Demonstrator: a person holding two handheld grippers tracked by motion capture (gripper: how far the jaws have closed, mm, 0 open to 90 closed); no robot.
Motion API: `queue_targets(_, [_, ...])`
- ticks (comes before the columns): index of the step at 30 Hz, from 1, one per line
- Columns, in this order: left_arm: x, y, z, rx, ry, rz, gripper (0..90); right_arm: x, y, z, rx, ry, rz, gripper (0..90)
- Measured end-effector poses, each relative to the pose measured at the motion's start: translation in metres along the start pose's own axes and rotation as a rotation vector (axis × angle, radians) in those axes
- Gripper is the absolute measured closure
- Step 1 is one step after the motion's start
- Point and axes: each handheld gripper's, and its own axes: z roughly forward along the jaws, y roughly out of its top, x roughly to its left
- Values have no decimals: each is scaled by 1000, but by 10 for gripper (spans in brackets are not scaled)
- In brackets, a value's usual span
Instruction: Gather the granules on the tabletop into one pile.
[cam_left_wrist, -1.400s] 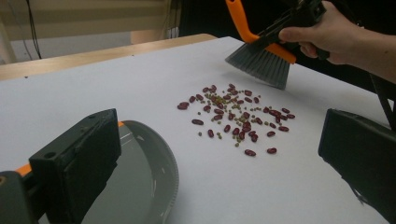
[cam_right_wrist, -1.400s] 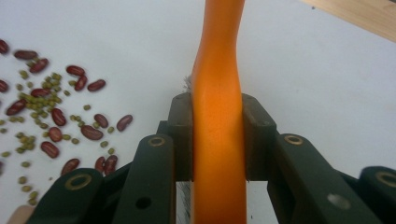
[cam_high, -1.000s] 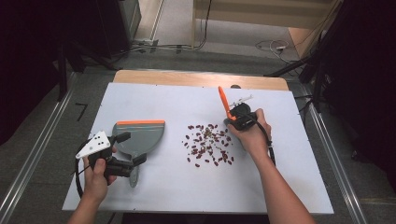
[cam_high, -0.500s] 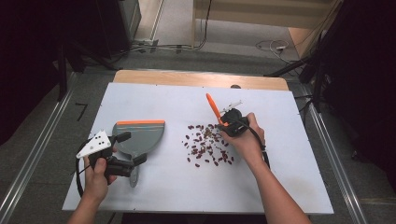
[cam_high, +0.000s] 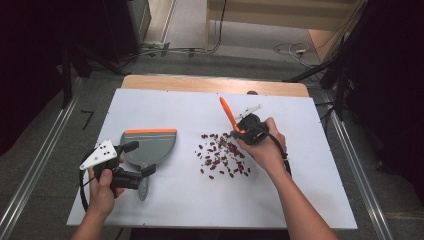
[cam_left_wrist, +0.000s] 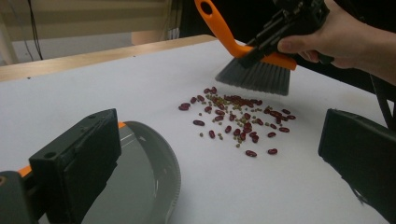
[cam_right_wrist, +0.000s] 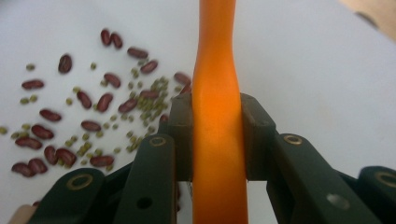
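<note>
Fingers of the right gripper (cam_right_wrist: 217, 135) are pinching the orange handle of the brush (cam_left_wrist: 254, 74) from both sides, and the handle is sitting tight between the pads. The grey bristles are hanging just above the far edge of the pile of beans (cam_high: 222, 152), which is lying near the middle of the white table (cam_high: 310, 200), a little toward its right edge. Red beans and small green ones are mixed there, loosely spread.

Fingers of the left gripper (cam_high: 131, 160) are standing wide apart; the handle of the grey dustpan (cam_high: 147, 147) is lying between them, but I cannot tell if they are touching it. The pan is resting flat near the left edge, its orange lip pointing to the far edge and not at the beans, and it is well apart from them.

I think the risk is this: if the brush is sweeping fast, the round beans are rolling past the pan or off the table edge. Also the loose pan is sliding away when beans are hitting it.
</note>
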Motion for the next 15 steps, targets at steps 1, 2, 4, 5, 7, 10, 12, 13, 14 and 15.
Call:
queue_targets(1, [0,0,0,4,1,1,0,-3,4,-1,-21,6,-15,691])
queue_targets(2, [0,0,0,4,1,2,0,-6,7,0,-40,8,-26,691])
queue_targets(4, [0,1,0,3,2,2,0,-9,15,5,-57,0,-59,691])
queue_targets(5, [0,1,0,0,1,-2,0,-11,19,8,-61,3,-75,691])
queue_targets(7, [1,2,-2,-6,-4,-6,0,-14,27,17,-62,34,-110,691])
queue_targets(10, [2,2,-3,-18,-2,-17,0,-17,35,33,-104,36,-222,691])
queue_targets(12, [3,2,-4,-17,-1,-18,0,-17,41,42,-95,21,-252,692])
queue_targets(13, [3,2,-4,-16,-1,-19,0,-16,43,46,-84,9,-266,691])
queue_targets(14, [4,2,-4,-15,-1,-20,0,-16,44,50,-74,10,-276,691])
queue_targets(15, [4,1,-4,-11,0,-20,0,-14,45,54,-58,13,-278,691])
